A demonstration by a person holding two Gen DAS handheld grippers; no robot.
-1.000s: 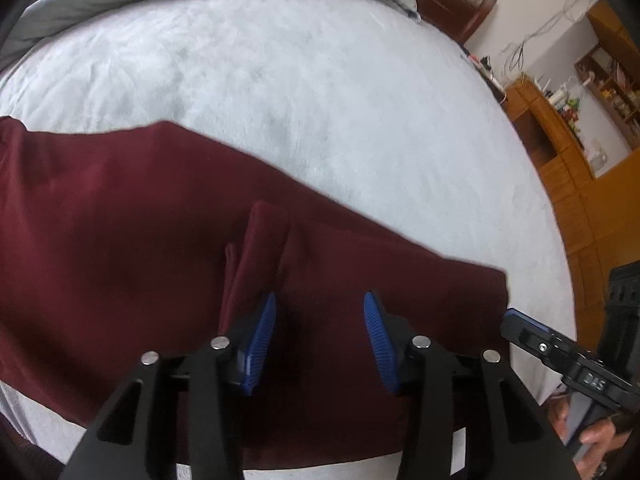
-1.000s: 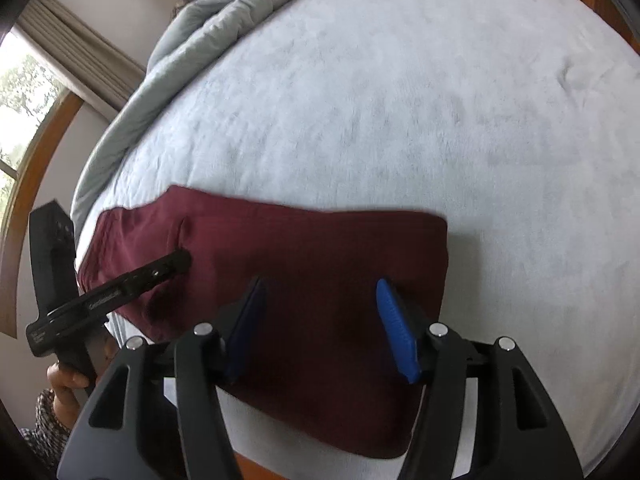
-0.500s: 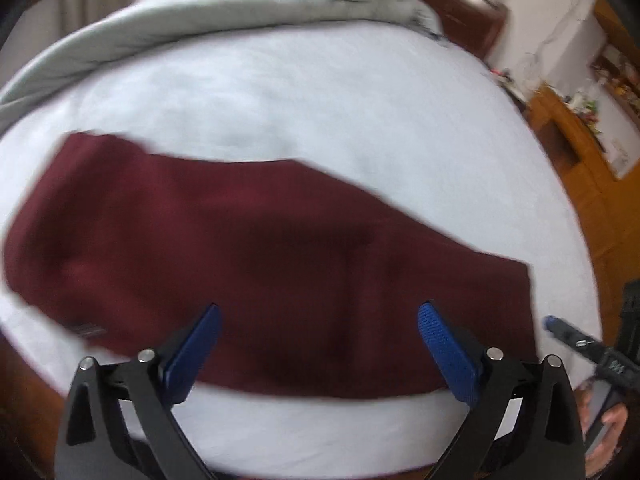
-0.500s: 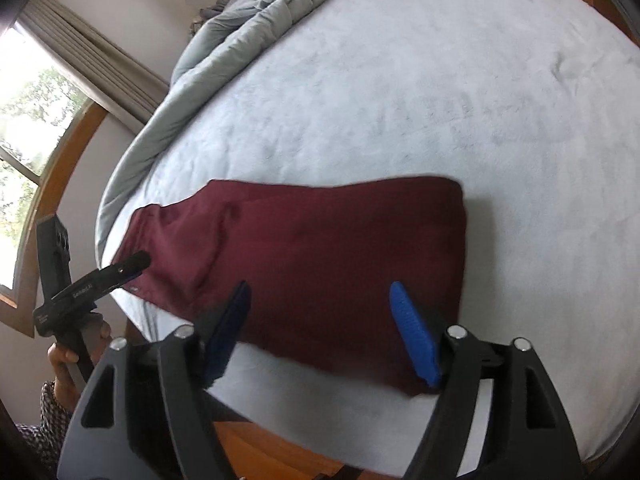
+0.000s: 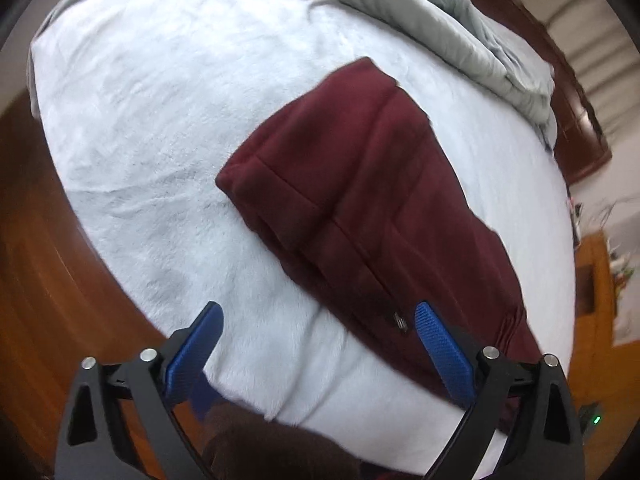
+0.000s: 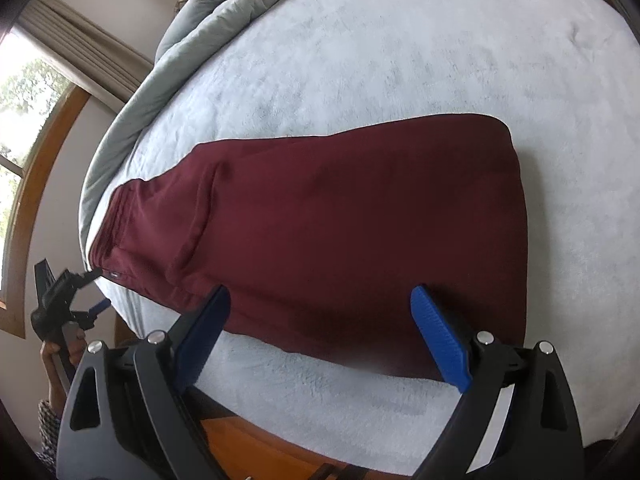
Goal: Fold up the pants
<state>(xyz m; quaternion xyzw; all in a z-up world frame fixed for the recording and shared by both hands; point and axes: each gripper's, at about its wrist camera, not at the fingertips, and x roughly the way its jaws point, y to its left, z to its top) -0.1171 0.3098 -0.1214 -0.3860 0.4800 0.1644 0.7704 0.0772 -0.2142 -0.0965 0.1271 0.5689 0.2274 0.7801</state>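
Maroon pants [image 6: 320, 220] lie folded into a long flat strip on the pale fleece bed cover [image 6: 400, 60]. Their waistband end [image 6: 112, 232] points left. My right gripper [image 6: 320, 332] hovers over the near edge of the strip; its jaws are opening and the blue pads do not press the cloth. My left gripper [image 5: 320, 344] stands wide at the waistband end, with its jaws just starting to close. Bed cover shows between its pads, and its right pad is beside the pants' [image 5: 360, 200] labelled corner [image 5: 400, 322]. The right wrist view shows that left gripper [image 6: 98, 289] in a hand [image 6: 60, 356].
A grey duvet [image 5: 440, 20] is bunched along the far side of the bed. The wooden bed frame [image 5: 40, 280] runs under my left gripper. A dark headboard [image 5: 576, 120] and wooden furniture [image 5: 600, 280] stand at the right. A window [image 6: 24, 100] is at the left.
Both grippers have opened and let go of the pants. The left one swung far along the strip to the waistband end and rolled. The right one drew back a little toward the bed's edge.
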